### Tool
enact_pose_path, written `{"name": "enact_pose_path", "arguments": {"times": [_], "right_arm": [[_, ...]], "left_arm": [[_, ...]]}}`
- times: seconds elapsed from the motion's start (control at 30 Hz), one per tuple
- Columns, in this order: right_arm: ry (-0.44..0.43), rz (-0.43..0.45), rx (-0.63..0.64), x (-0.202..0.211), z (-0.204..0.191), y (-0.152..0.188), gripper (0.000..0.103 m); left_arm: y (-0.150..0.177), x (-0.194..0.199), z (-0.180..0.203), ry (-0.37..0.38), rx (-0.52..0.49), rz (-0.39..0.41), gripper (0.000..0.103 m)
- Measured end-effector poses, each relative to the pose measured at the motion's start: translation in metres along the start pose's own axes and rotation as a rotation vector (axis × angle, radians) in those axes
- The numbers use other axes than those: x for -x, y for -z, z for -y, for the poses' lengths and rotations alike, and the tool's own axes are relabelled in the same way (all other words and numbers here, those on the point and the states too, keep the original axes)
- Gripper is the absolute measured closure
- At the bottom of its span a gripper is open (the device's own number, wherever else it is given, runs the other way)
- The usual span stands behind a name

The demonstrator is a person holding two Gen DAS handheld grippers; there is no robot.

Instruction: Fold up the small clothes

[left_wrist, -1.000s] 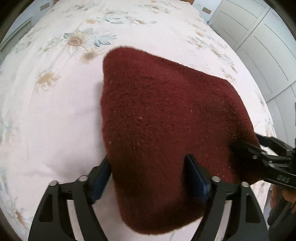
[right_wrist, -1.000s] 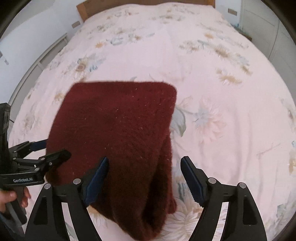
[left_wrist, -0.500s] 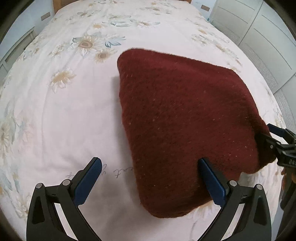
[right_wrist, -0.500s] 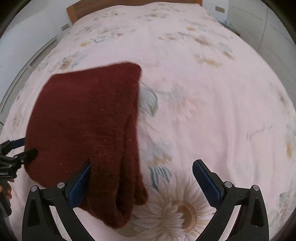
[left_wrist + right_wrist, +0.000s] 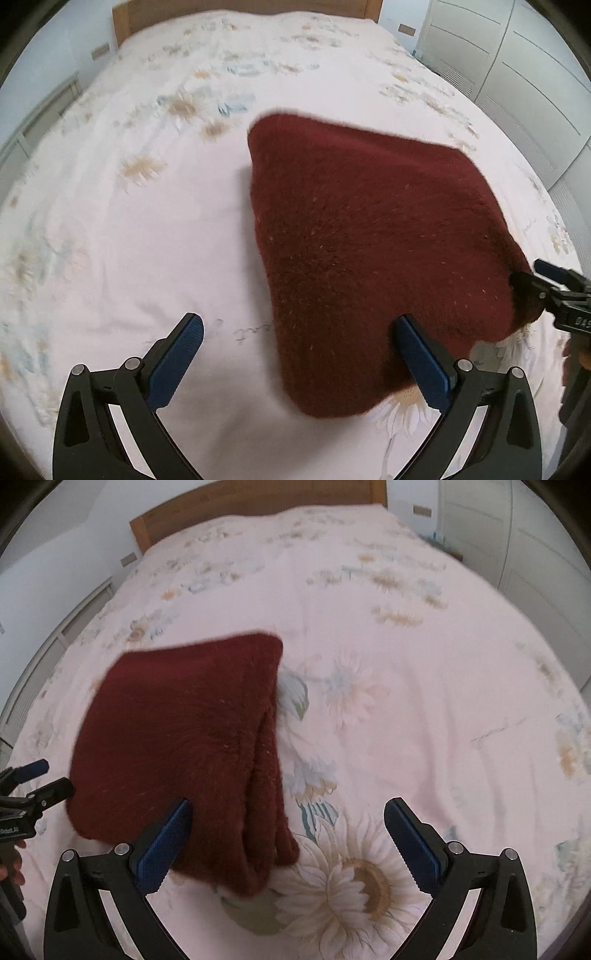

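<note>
A folded dark red fuzzy garment (image 5: 369, 251) lies flat on the floral bedspread (image 5: 129, 221); it also shows in the right wrist view (image 5: 184, 746). My left gripper (image 5: 299, 354) is open and empty, pulled back from the garment's near left edge, with its right finger over the near corner. My right gripper (image 5: 288, 834) is open and empty, just in front of the garment's right folded edge. Each gripper shows at the edge of the other's view, the right gripper (image 5: 554, 291) and the left gripper (image 5: 33, 782), both beside the garment.
The bed has a wooden headboard (image 5: 258, 502) at the far end. White wardrobe doors (image 5: 517, 66) stand along the right side. A low white unit (image 5: 55, 638) runs along the left. Bare bedspread (image 5: 424, 701) stretches to the right of the garment.
Both grippers let go of the garment, opened wide and drew back toward me. The garment now lies flat on the bed.
</note>
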State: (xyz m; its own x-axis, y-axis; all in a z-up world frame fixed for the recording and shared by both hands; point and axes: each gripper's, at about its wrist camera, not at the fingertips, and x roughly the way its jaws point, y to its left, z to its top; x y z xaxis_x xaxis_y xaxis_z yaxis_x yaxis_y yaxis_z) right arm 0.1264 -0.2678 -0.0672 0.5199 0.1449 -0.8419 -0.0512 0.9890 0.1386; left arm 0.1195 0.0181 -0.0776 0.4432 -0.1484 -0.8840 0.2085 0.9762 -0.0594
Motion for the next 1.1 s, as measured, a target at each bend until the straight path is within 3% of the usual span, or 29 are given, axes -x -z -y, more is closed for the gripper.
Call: {"name": "enact_pose_path", "arguments": {"times": [0.23,0.4,0.7,1.1], "right_arm": [[0.056,0.09,0.035,0.08,-0.002,-0.002,0.0],[0.094,0.126,0.041,0.118,0.0,0.012,0.0],[0.124,0.113,0.035,0.128,0.003,0.034,0.0],[0.115,0.085,0.025,0.126,0.005,0.042,0.0]], "left_arm": [[0.002,0.073,0.01,-0.076,0.005,0.088,0.001],[-0.001,0.095,0.014,-0.107,0.028,0.113,0.001],[0.03,0.11,0.017,-0.155,0.058,0.095,0.001],[0.038,0.098,0.017,-0.178,0.078,0.07,0.001]]}}
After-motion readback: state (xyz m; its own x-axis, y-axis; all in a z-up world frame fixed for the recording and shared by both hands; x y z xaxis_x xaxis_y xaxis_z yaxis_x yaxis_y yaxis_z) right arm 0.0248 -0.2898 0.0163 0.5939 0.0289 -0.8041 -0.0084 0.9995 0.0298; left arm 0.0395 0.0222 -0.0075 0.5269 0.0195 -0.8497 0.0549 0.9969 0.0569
